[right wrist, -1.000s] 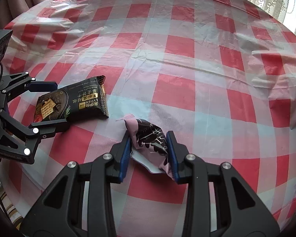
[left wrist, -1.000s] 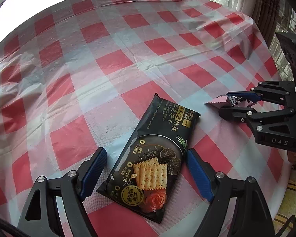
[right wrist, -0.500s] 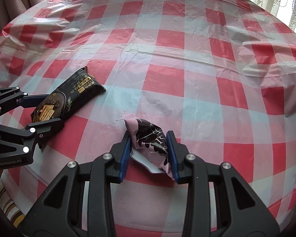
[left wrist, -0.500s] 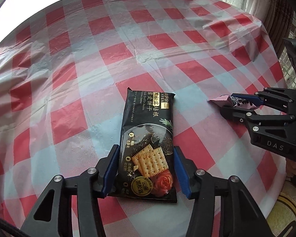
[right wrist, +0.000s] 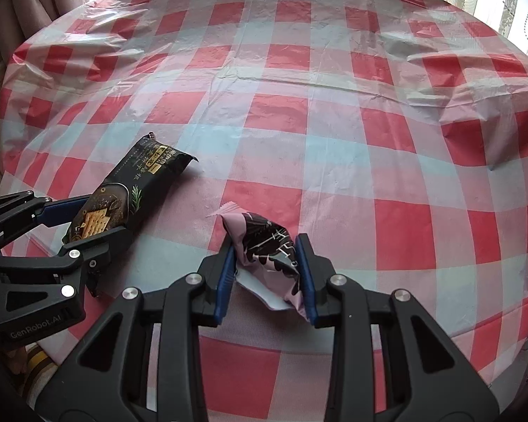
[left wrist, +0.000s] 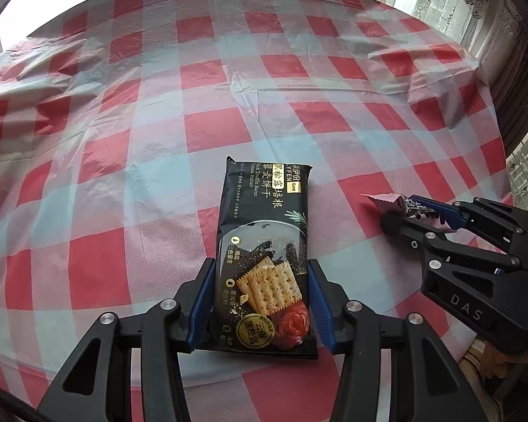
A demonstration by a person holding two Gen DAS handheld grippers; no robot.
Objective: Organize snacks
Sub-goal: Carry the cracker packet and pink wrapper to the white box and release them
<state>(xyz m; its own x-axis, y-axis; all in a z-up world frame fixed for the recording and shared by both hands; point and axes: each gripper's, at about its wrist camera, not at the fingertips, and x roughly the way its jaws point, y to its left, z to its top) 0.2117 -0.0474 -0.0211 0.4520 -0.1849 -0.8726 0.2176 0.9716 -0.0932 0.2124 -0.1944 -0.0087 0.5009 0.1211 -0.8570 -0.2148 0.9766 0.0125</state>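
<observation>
Bare tablecloth (left wrist: pixel 228 81) beyond both packets

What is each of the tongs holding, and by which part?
Left tongs clamp the cracker pack across its near end. Right tongs pinch the pink packet across its middle.

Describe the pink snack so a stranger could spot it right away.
On the red-and-white checked tablecloth, look right of the long black cracker packet. The small pink wrapper is pinched in the right gripper: crumpled, with dark brown print, unlike its flat neighbour.
</observation>
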